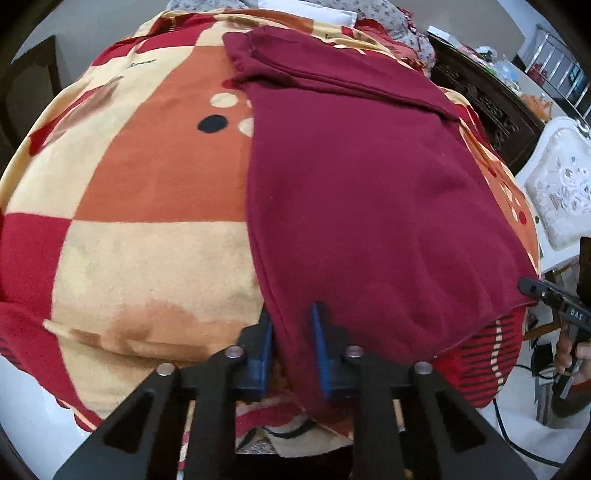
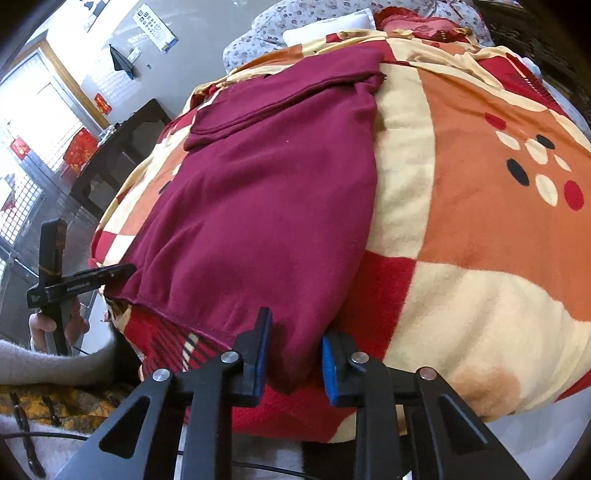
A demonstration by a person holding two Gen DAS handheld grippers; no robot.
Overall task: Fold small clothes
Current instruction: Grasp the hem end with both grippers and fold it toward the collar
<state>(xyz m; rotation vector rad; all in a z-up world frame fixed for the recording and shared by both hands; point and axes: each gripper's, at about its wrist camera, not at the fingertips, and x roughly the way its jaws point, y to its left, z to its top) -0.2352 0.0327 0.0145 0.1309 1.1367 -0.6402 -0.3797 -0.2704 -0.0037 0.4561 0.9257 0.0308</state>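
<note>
A maroon garment [image 1: 362, 184] lies flat on a patterned blanket, its sleeves folded in across the far end; it also shows in the right wrist view [image 2: 258, 206]. My left gripper [image 1: 291, 332] has its blue-padded fingers on either side of the near left corner of the hem, with cloth between them. My right gripper [image 2: 295, 339] has its fingers around the near right corner of the hem, with cloth between them. The right gripper also shows at the hem's right corner in the left wrist view [image 1: 532, 286], and the left gripper at the hem's left corner in the right wrist view [image 2: 122, 273].
The blanket [image 1: 147, 184] with red, orange and cream checks covers a bed. Pillows [image 2: 325, 26] lie at the far end. A white chair [image 1: 561, 192] and dark carved furniture [image 1: 487, 107] stand to the right. A dark table [image 2: 122, 147] stands near a window on the left.
</note>
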